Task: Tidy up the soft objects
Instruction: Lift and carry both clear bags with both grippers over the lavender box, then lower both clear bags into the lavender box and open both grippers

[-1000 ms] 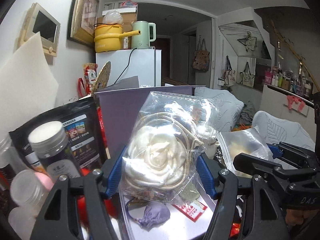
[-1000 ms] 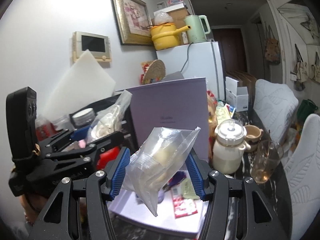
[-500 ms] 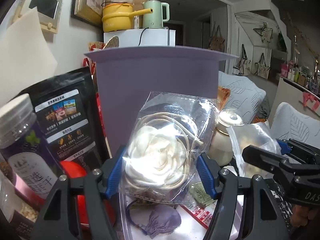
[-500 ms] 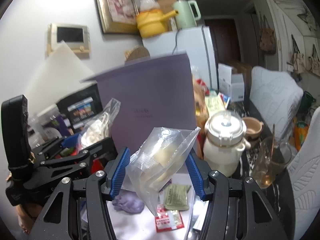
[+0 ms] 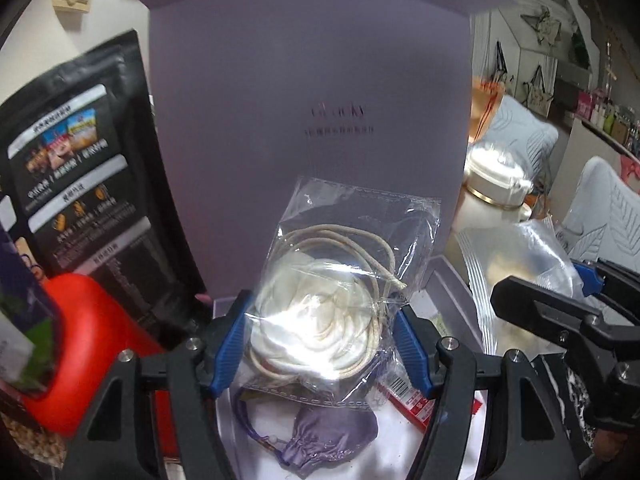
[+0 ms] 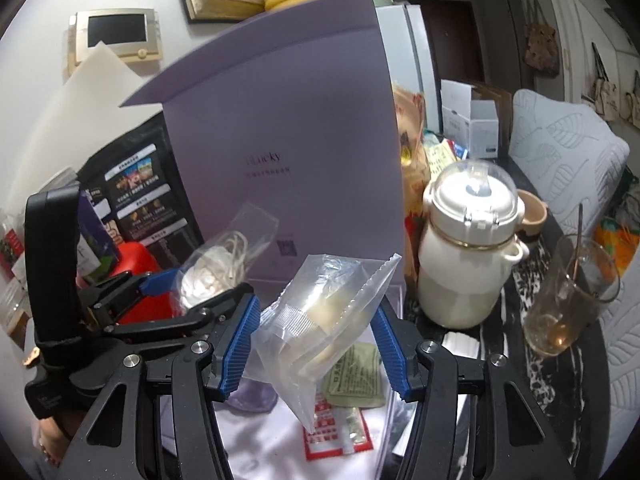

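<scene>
Both grippers have come down and forward since 1 second ago, so the lilac box lid (image 5: 308,112) that stood below the fridge line now fills most of each view and the open box (image 6: 276,440) lies directly under the fingers. In the left wrist view the left gripper (image 5: 324,342) is clamped on a clear bag (image 5: 340,300) holding a white fabric rose with a coiled cord, its blue pads pressing the bag's 2 sides. In the right wrist view the right gripper (image 6: 316,346) is clamped on a zip bag (image 6: 324,320) with something pale and soft inside; the bag hangs tilted, its lower corner pointing down into the box. On the white box floor lie a purple pouch (image 5: 328,444), a red packet (image 6: 340,424) and a green sachet (image 6: 356,372). The relation that matters: the box floor lies below and just ahead of both held bags, with the upright lid as a back wall. The rose bag hangs over the pouch on the left side, the zip bag over the packets towards the right, so each hand is nearest its own half. I judge the next move to be lowering and letting go, and the zip bag's low corner would likely touch first.
</scene>
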Motion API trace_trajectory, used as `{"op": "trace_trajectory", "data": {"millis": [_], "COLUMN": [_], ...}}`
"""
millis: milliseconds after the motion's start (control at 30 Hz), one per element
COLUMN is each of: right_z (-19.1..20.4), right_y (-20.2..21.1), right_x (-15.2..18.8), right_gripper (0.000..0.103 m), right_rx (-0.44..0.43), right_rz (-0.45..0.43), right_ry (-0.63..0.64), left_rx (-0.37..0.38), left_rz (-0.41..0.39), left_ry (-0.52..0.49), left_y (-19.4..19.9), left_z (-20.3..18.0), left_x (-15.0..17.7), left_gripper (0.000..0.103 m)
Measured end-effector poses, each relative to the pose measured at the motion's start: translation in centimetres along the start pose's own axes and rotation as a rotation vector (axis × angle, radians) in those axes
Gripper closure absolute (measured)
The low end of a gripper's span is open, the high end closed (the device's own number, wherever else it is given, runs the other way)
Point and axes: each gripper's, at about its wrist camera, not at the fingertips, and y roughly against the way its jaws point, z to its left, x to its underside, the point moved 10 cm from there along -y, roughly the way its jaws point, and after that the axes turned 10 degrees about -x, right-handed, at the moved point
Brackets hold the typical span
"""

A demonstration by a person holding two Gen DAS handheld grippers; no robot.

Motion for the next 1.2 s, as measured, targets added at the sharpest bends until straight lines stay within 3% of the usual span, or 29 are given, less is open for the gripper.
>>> {"op": "trace_trajectory", "data": {"millis": [533, 833, 1200], "right_z": [-2.7, -3.3, -3.4], "right_y": [-3.2, -4.7, -5.8], "right_x": [2.1, 3.3, 4.4], "right_gripper": [0.046, 0.046, 0.046], "right_rx": [0.069, 0.085, 0.085], "right_rz": [0.078, 0.128, 0.172], "right_ry": [-0.014, -0.015, -0.017], "left_rx": [-0.047, -0.099, -0.155], "left_rz": [0.143, 0.160, 0.212], "left_ry": [-0.050, -0.086, -0.120], "left_y": [-4.3, -5.2, -6.0], "left_z": [-1.2, -2.4, -4.5], "left_x": [3.1, 3.5, 3.8], "left_gripper": [0.036, 0.036, 0.029]}}
